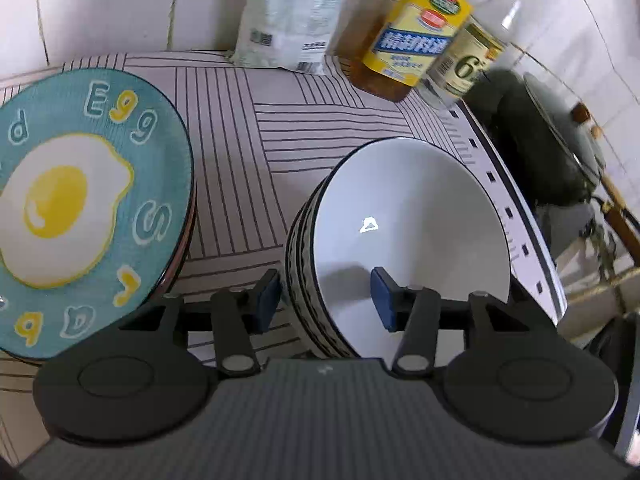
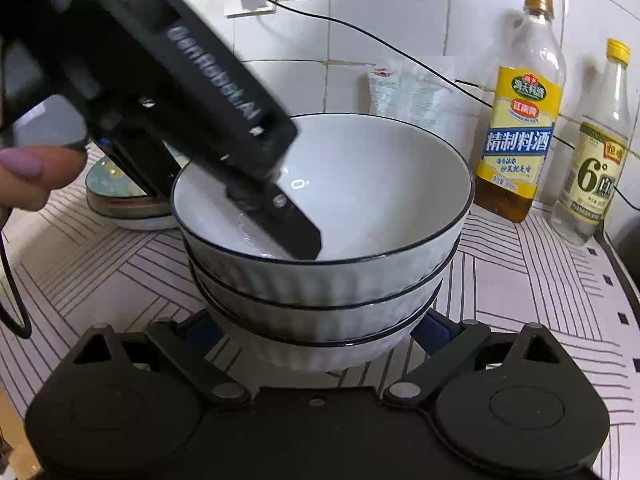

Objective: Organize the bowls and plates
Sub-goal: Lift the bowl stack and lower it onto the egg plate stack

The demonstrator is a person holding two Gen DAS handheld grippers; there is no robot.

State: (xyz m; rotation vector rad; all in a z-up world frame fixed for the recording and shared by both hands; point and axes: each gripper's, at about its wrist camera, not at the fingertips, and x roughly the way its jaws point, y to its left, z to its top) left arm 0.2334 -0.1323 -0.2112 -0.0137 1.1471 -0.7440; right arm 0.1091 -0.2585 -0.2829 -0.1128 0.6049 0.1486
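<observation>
Left tongs (image 1: pixel 326 300) straddle the near rim of the top bowl (image 1: pixel 408 236), one finger inside and one outside, not yet pinched, apparently to steady or lift it, while right tongs (image 2: pixel 320 330) spread wide around the stack's base; plates (image 1: pixel 80 200) rest at nine o'clock on the table (image 1: pixel 248 128).

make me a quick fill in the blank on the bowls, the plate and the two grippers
1. The white bowls sit nested in a stack of ____.
2. The left gripper has one finger inside the top bowl and one ____ its wall.
3. The teal plate pictures a fried ____.
4. The right gripper has its jaws on either side of the stack's ____ bowl.

Missing words: three; outside; egg; bottom
</observation>
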